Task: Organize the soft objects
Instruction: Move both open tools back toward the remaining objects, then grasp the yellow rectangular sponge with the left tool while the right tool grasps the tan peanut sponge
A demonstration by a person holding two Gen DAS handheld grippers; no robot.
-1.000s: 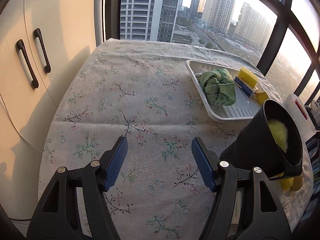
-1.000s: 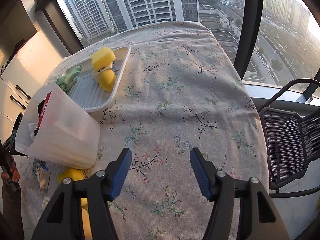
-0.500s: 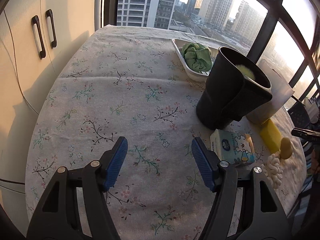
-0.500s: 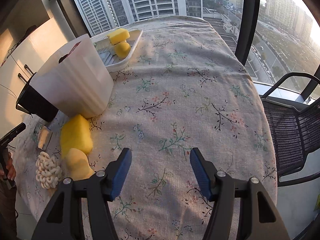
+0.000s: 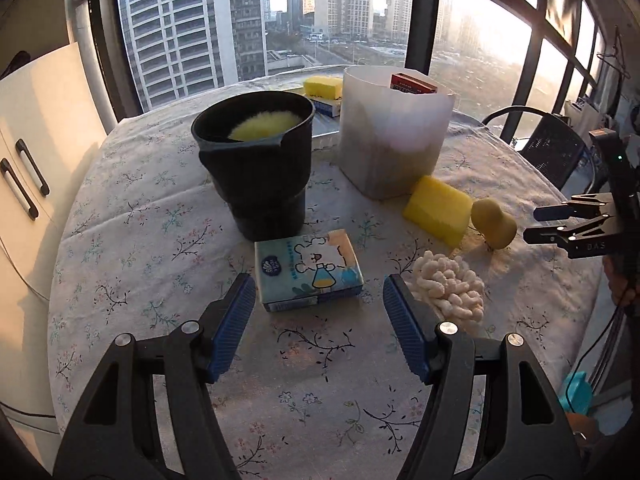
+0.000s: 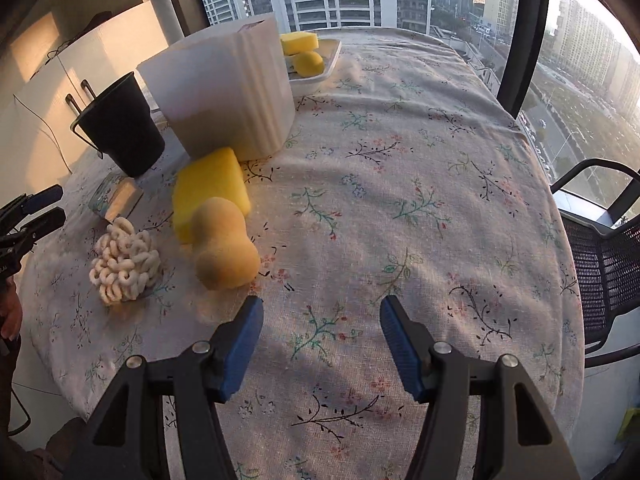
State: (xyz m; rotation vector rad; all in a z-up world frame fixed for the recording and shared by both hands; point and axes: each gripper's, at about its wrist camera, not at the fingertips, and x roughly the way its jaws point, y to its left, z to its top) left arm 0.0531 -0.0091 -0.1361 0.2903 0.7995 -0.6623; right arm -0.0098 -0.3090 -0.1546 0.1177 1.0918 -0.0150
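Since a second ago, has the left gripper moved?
Yes. The left gripper has swung away from the cabinet towards the black bucket; the tissue pack now lies just beyond its open jaws.

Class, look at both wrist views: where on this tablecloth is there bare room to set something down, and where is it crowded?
Free: the wide stretch of tablecloth between the white bin and the chair, and the strip left of the black bucket. Crowded: the tissue pack, yellow sponge, gourd-shaped sponge and knotted white ball cluster before the containers.

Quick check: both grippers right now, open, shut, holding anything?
Left gripper: jaws open, holding nothing, tissue pack just ahead.
Right gripper: jaws open, holding nothing.
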